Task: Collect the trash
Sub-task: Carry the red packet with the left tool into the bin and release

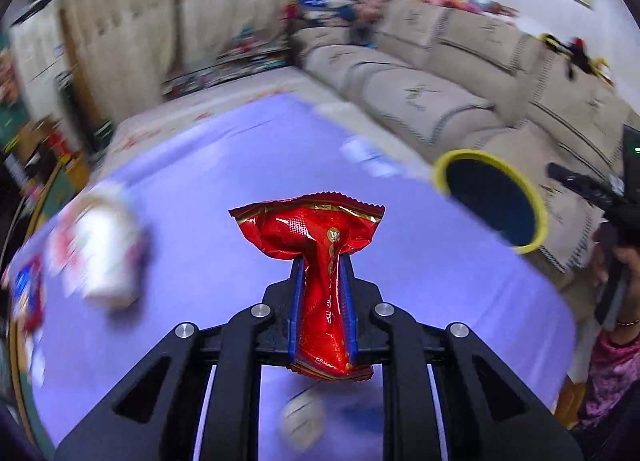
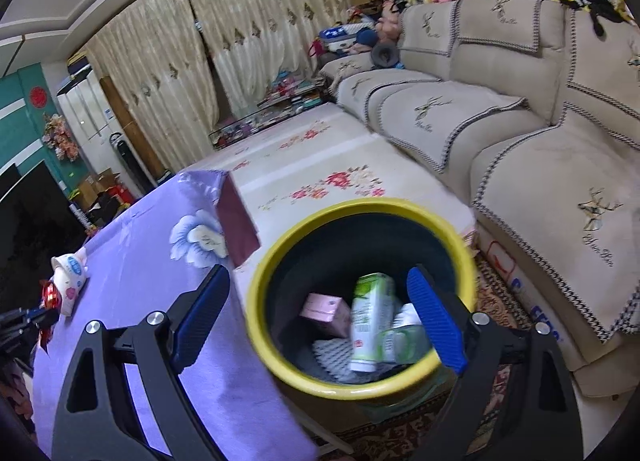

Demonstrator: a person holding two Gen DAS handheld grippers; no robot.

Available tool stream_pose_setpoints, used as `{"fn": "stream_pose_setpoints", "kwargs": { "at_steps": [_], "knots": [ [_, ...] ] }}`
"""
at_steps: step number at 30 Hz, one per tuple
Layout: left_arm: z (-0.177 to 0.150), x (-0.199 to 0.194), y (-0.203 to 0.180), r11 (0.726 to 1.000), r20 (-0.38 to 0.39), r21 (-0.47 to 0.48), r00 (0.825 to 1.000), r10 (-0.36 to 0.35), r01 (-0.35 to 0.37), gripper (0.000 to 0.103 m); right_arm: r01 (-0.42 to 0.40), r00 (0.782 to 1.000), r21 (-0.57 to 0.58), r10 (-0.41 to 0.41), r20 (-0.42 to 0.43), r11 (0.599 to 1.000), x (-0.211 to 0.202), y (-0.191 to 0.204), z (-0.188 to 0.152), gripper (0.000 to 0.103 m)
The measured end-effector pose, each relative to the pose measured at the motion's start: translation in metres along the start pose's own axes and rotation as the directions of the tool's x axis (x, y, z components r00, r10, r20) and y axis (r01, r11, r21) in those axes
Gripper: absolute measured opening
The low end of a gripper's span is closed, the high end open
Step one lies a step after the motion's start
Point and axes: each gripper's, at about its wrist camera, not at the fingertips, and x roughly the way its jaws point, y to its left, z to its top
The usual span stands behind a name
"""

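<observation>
One container: a dark bin with a yellow rim [image 2: 256, 325], standing off the desk's right edge, beside the purple cloth [image 2: 132, 285] that covers the desk.
Contents, seen in the right wrist view only: a green-and-white carton [image 2: 370, 317] standing tilted, a pink box [image 2: 326, 313] to its left, a clear plastic piece [image 2: 400, 337] to its right, white patterned packaging [image 2: 332, 357] at the bottom.
Right claw [image 2: 324, 321]: jaws wide, nothing between them, poised over the bin's mouth.
Left claw [image 1: 322, 281]: jaws narrow, pinching a red foil wrapper [image 1: 316, 233] at its middle; the crinkled top fans out above the blue pads [image 1: 295, 301], the lower end hangs beneath. Wrapper is held above the desk, apart from the bin [image 1: 492, 201].
Left wrist view alone shows: a person's hand [image 1: 608, 261] and patterned sleeve [image 1: 612, 377] at the right edge; a blurred white packet [image 1: 104, 249] near the desk's left edge.
Right wrist view alone shows: a beige sofa [image 2: 500, 121] behind the bin.
</observation>
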Motion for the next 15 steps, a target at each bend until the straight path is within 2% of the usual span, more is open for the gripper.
{"fn": "stream_pose_setpoints", "kwargs": {
  "at_steps": [7, 10, 15],
  "knots": [
    [0.055, 0.045, -0.089, 0.981, -0.017, 0.106, 0.987, -0.163, 0.163, 0.017, 0.082, 0.995, 0.039, -0.084, 0.051, 0.996, -0.024, -0.040, 0.005, 0.086],
    [0.074, 0.076, -0.130, 0.964, -0.065, 0.140, 0.973, -0.221, 0.228, 0.018, 0.108, 0.992, 0.057, -0.111, 0.062, 0.993, -0.032, -0.058, 0.006, 0.086],
    [0.095, 0.126, -0.182, 0.941, -0.141, 0.159, 0.950, -0.277, 0.298, 0.019, 0.125, 0.990, 0.074, -0.129, 0.050, 0.989, -0.033, -0.079, 0.004, 0.086]
  ]
}}
